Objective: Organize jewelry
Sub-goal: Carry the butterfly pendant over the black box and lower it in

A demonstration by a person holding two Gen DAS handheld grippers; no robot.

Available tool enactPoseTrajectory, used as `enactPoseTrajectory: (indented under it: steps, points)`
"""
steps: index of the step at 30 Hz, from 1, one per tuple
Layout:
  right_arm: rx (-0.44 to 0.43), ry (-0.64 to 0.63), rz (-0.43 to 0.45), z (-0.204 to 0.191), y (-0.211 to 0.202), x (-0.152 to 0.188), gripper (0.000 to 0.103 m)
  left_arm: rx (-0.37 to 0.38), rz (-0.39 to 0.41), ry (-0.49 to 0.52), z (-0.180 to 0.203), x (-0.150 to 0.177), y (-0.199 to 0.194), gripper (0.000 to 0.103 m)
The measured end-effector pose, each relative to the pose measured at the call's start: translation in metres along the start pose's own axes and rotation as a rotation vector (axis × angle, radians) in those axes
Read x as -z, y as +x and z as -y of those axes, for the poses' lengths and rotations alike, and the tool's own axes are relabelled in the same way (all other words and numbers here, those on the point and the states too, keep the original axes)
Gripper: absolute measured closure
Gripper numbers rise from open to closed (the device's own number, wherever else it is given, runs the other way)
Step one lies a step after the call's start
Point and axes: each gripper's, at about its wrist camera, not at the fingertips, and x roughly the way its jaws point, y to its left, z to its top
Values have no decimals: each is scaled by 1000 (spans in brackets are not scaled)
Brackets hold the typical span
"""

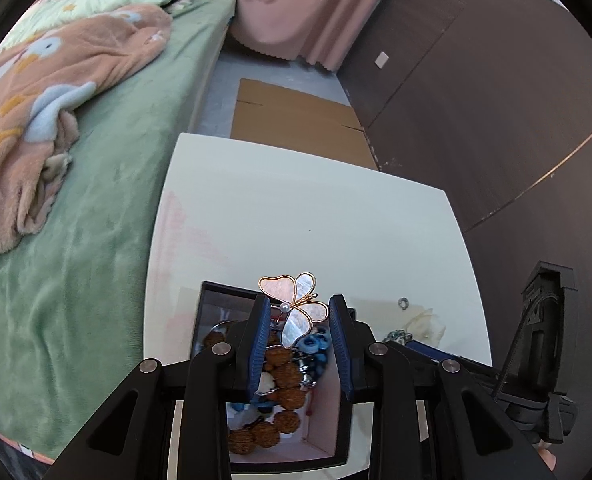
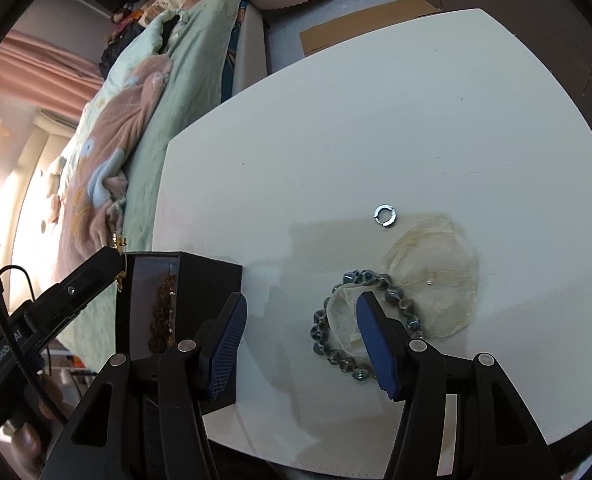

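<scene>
Left hand-held gripper (image 1: 299, 310), jaws apart, butterfly ornament (image 1: 296, 307) between them—grip uncertain—poised above the black box (image 1: 344, 432) for deposit. Right hand-held gripper (image 2: 301, 334) gapes empty over the bead bracelet (image 2: 362, 320), ring (image 2: 384, 215) at 12 o'clock on the counter (image 2: 376, 120).

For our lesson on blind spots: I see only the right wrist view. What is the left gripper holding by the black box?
Observer: The left gripper holds a butterfly ornament, with pearly wings rimmed in gold.
Operator: What lies in the box?
Observer: In the black box, blue rings lie beside a brown bead bracelet.
</scene>
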Motion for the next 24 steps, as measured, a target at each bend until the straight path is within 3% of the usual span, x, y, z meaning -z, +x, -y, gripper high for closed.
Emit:
enactPoseTrajectory:
  steps: [24]
  points:
    - [86, -111, -50, -17, 10, 8, 45, 7, -47, -22, -4, 1, 18, 72]
